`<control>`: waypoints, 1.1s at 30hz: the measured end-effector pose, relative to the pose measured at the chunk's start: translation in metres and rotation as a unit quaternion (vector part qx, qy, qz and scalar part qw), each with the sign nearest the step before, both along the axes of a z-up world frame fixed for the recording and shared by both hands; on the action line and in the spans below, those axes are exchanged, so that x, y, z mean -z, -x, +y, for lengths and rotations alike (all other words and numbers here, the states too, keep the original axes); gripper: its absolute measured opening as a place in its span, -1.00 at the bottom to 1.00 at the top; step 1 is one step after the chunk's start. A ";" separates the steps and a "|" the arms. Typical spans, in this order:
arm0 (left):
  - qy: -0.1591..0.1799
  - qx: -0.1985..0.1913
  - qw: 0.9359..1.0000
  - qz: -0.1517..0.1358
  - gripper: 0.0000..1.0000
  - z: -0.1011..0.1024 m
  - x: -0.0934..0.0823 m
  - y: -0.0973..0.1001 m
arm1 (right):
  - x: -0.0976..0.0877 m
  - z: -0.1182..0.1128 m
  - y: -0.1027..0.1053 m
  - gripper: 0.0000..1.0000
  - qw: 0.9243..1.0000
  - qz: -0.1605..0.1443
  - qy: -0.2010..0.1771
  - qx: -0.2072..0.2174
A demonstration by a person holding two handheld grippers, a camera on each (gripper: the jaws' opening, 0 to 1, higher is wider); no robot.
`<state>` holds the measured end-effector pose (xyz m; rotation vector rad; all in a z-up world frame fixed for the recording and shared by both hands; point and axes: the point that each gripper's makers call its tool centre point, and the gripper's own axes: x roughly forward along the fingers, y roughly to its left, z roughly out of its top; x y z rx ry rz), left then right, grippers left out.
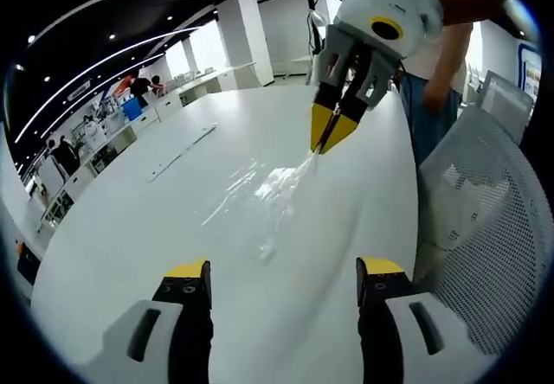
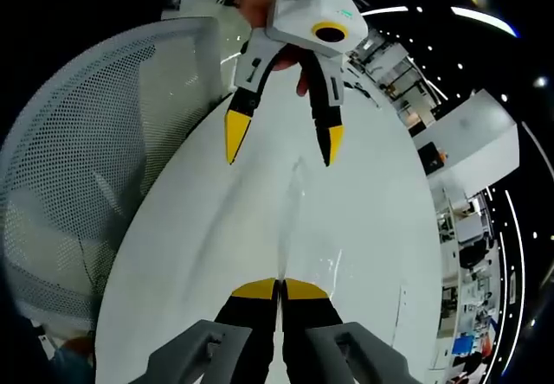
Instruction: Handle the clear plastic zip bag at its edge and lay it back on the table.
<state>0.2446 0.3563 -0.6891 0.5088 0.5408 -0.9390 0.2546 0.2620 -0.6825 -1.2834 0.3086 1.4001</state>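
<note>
The right gripper (image 1: 334, 133) pinches one edge of the clear plastic zip bag (image 1: 260, 195), its yellow tips pressed together on the film; in the right gripper view the same jaws meet tip to tip at the bottom of the picture (image 2: 279, 290), with the bag running away from them as a faint glossy strip (image 2: 294, 220). From the pinch the bag slopes down and fans out onto the white table (image 1: 130, 254), so most of it seems to rest there already while the held edge is raised.

The left gripper (image 1: 284, 273) has its fingers spread wide and holds nothing; the bag's near end lies just ahead of them, between the two tips. Seen from the other side, that gripper (image 2: 281, 144) hangs open above the far end of the bag.

To finish well, I would lower the pinched edge straight down until the film lies flat, then part the tips without dragging sideways (thin film clings and can follow a jaw). A mesh chair (image 1: 493, 220) stands beside the table.
</note>
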 end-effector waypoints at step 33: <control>-0.056 0.082 0.995 -0.012 -0.97 -0.005 0.009 -0.003 | -0.008 -0.012 0.014 -1.00 0.997 0.070 -0.038 0.009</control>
